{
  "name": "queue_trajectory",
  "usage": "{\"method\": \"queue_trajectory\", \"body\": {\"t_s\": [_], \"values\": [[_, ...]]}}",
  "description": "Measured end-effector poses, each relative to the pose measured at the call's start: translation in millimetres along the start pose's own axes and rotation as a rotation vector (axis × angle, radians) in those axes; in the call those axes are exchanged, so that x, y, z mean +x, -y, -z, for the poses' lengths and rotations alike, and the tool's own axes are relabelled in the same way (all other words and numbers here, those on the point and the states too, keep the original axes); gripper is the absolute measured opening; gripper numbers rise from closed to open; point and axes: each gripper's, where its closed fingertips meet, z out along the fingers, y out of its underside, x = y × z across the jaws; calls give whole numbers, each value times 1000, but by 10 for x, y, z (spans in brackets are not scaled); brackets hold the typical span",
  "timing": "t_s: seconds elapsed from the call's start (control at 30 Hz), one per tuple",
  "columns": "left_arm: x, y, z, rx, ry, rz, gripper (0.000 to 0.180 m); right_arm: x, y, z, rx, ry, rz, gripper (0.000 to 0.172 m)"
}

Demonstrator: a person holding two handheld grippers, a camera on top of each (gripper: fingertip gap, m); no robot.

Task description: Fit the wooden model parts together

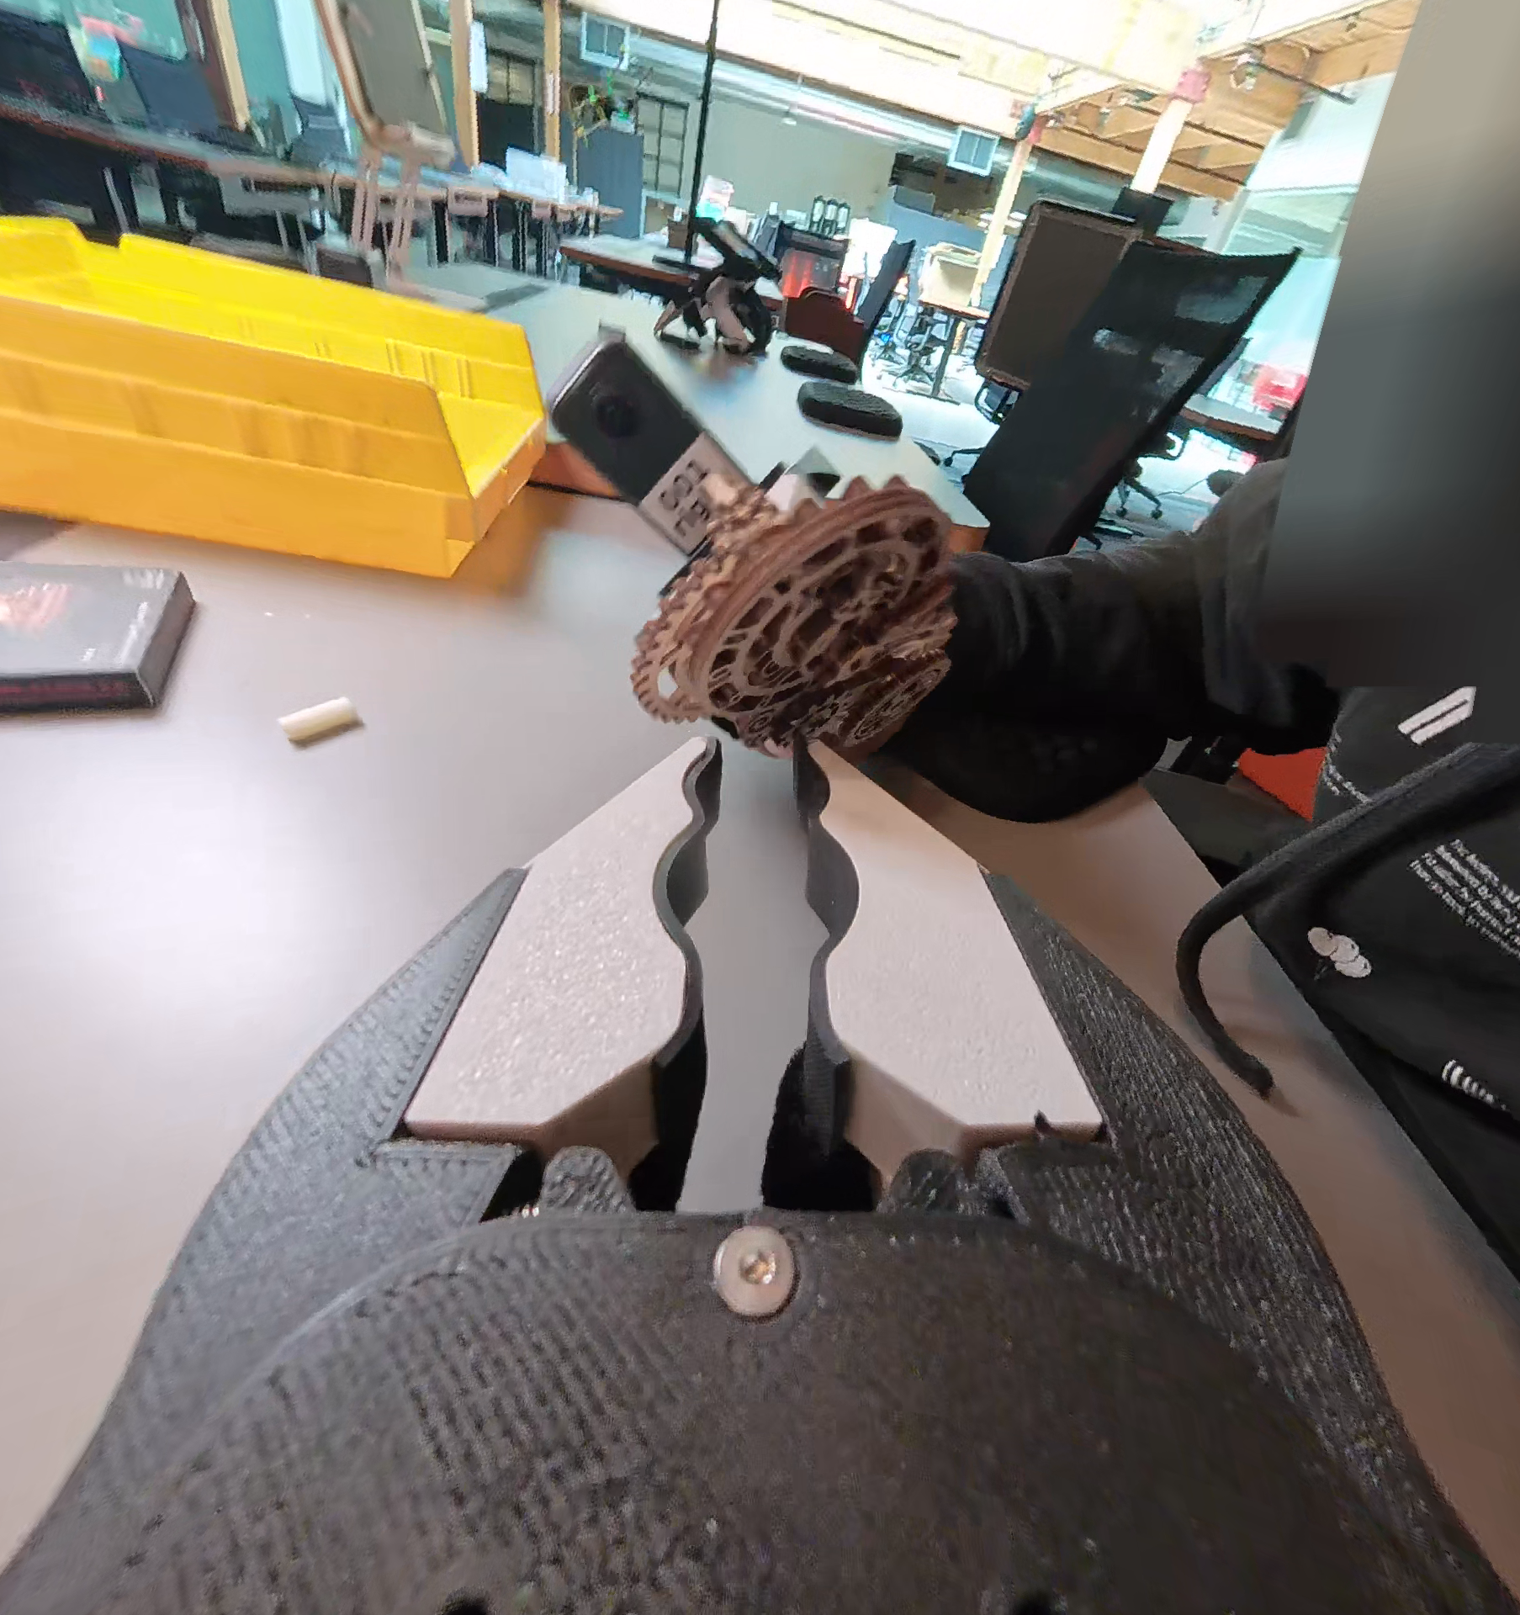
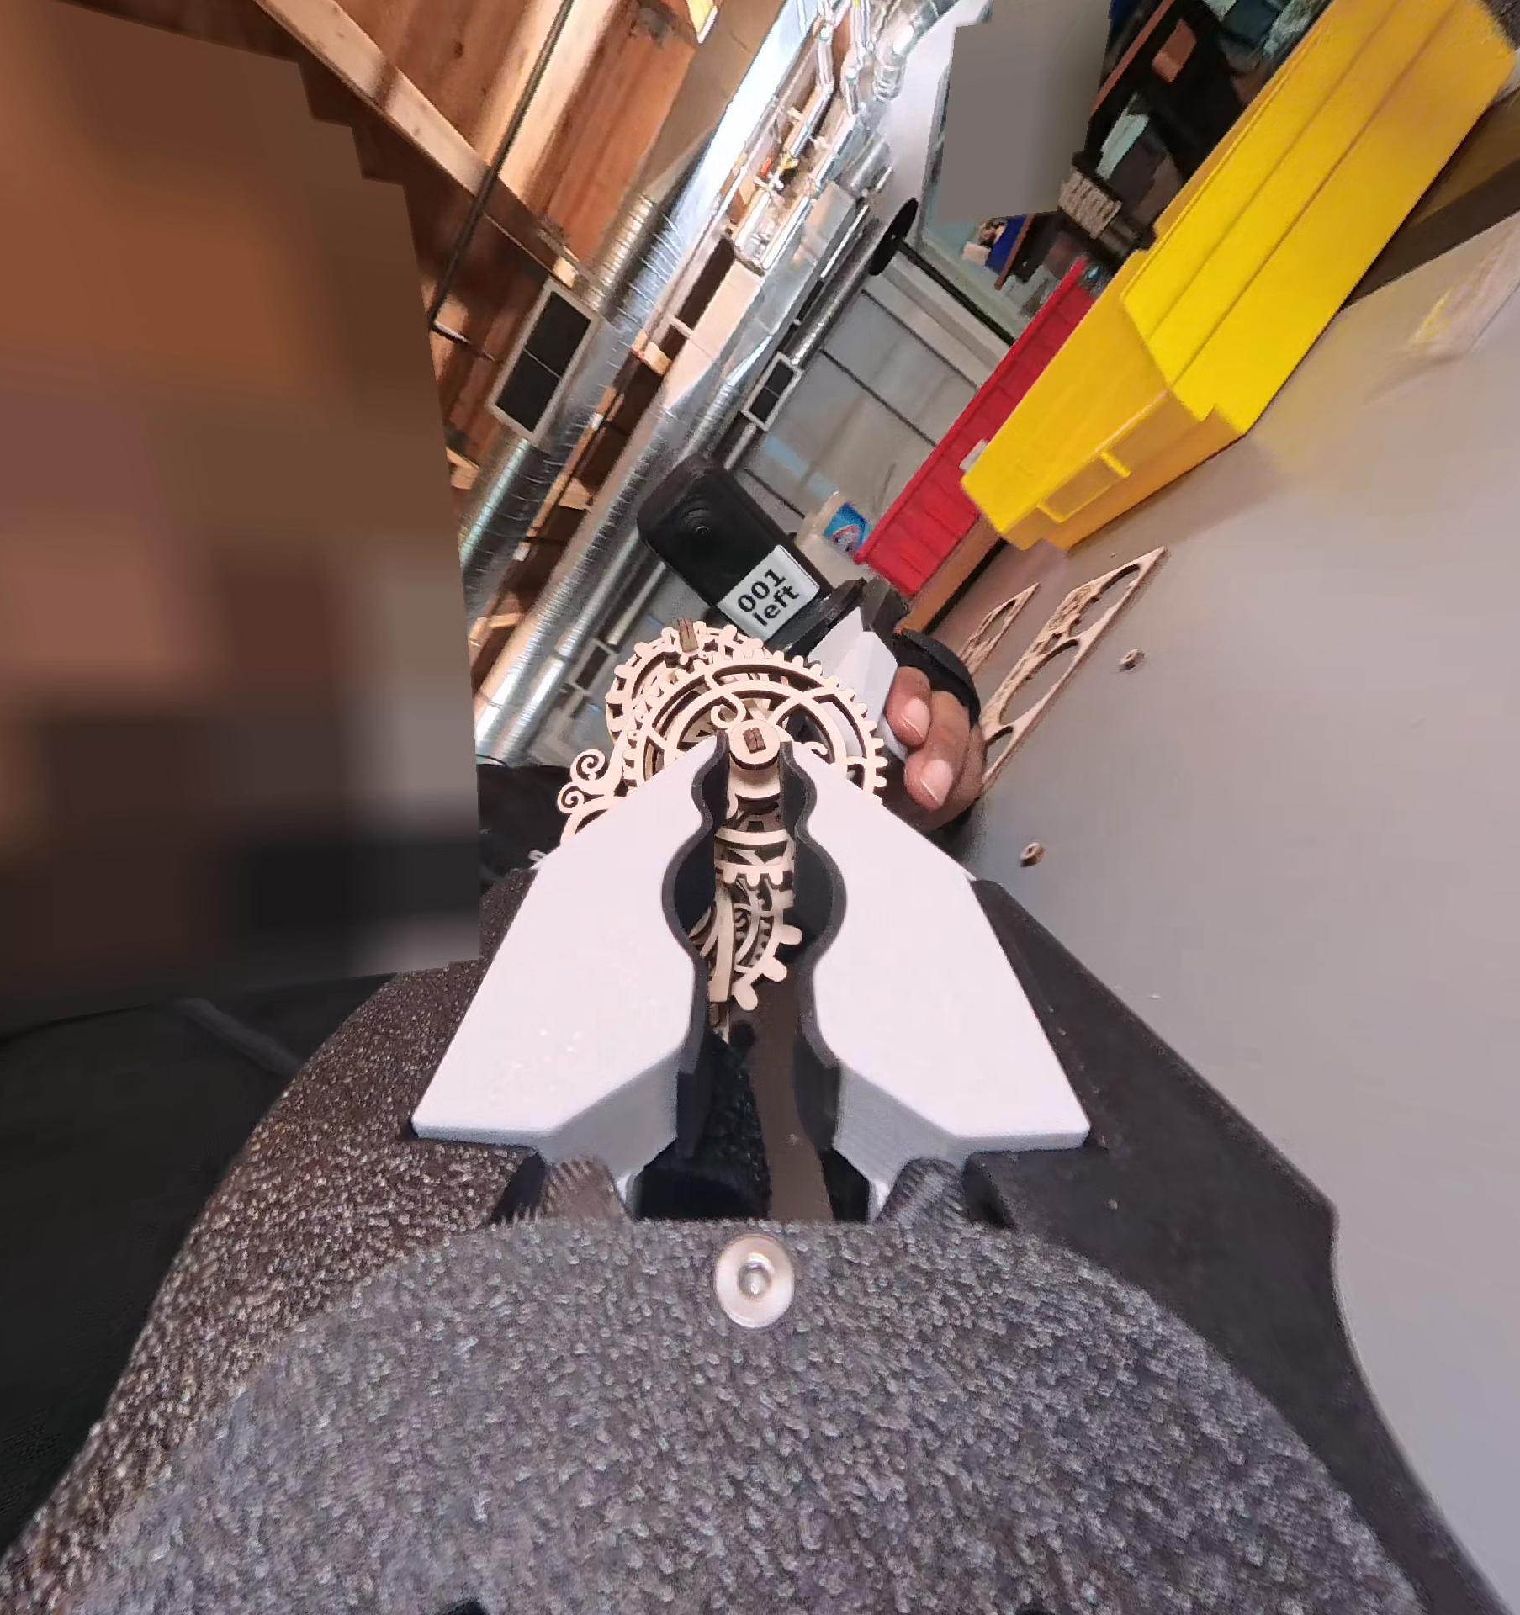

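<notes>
Progress check from my end: wooden gear assembly [image 2: 743, 725] is mostly built up, several laser-cut toothed wheels and scrollwork plates already stacked on a common axle, so I judge the bulk of the fitting as done.

Right gripper [image 2: 749, 769] is clamped on that assembly. Its fingertips [image 2: 704, 786] sit either side of the round hub with the small square peg end, and a fretwork part of the model runs back between the fingers toward the gripper body. Pads look pressed on the hub, no visible gap.

Left gripper [image 1: 758, 760] has its fingers apart with nothing between them; bare table [image 1: 302, 874] shows through the gap. The assembly [image 1: 795, 620] hangs just beyond and slightly above its fingertips, a bit to their right, close to the right fingertip, but I can't tell whether it touches. It's tilted and motion-blurred there.

Loose stuff: a short white cylinder [image 1: 319, 719] lies on the table well left of the left fingers. Pale wooden cutout sheets [image 2: 1058, 651] lie flat beyond and right of the right fingers, with a couple of small round bits [image 2: 1132, 660] near them. Yellow bin [image 1: 214, 393] is further back on the left.

Remaining, as I read it: left gripper holds no part, so at least one more piece needs picking and mating. Which one, I can't tell.
</notes>
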Motion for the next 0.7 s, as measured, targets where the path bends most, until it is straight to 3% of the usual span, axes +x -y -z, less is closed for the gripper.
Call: {"method": "queue_trajectory", "body": {"t_s": [0.03,0.13,0.23,0.43,0.7], "values": [[-28,-50,-2,-28,-4,52,18,2,10,1,-2,-29,59,9],[-56,-103,-10,-46,-43,189,31,-21,35,7,-7,-100,229,10],[-31,-21,4,-5,-53,158,34,-67,36,-1,-1,-97,265,10],[130,15,19,1,-87,20,20,-110,-75,-69,-55,-87,303,9],[181,64,88,21,-168,88,19,-137,-172,-28,-124,-79,321,9]]}}
